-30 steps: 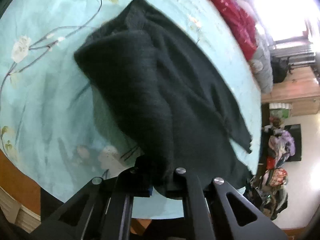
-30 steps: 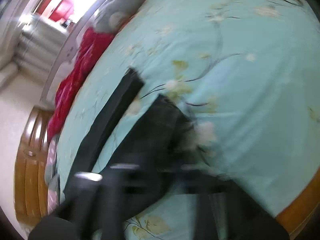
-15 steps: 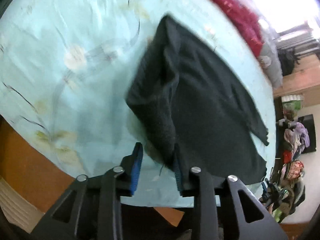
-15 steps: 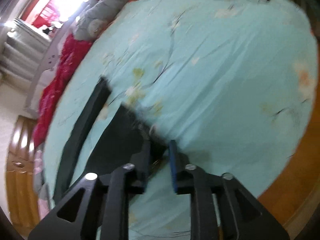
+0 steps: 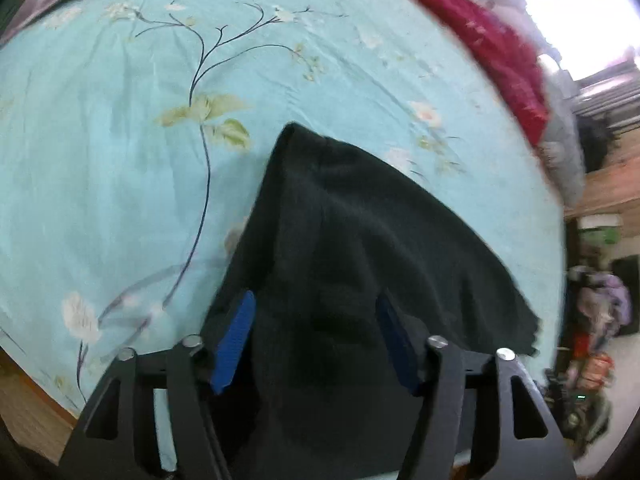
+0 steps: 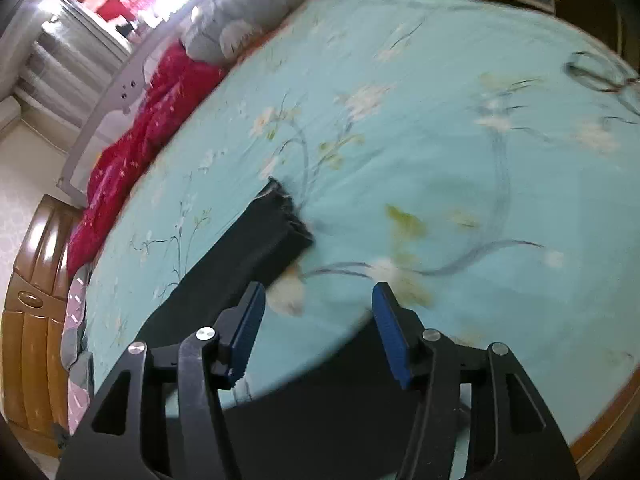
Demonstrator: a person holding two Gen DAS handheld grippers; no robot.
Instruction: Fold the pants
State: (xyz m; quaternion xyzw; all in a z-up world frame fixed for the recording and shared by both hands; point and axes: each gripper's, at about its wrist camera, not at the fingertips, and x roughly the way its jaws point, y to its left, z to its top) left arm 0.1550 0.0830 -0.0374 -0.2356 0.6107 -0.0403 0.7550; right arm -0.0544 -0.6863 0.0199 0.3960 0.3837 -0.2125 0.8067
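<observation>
The dark pants (image 5: 360, 240) lie folded in a heap on the light blue floral bedsheet (image 5: 120, 140). My left gripper (image 5: 314, 340) is open just above the near end of the heap, its blue pads on either side of the cloth without pinching it. In the right wrist view a folded leg of the pants (image 6: 256, 240) stretches left and away on the sheet (image 6: 440, 140). My right gripper (image 6: 318, 330) is open and empty above bare sheet, just right of that leg. More dark cloth (image 6: 340, 408) lies under its base.
A red quilt (image 5: 492, 40) and a grey plush toy (image 6: 248, 20) lie along the far side of the bed. The wooden bed frame (image 6: 32, 320) shows at the near edge. Clutter (image 5: 592, 320) stands on the floor beside the bed.
Both grippers have opened and let go of the pants. The cloth has dropped into a folded heap on the sheet. The right gripper has shifted right, off the leg.
</observation>
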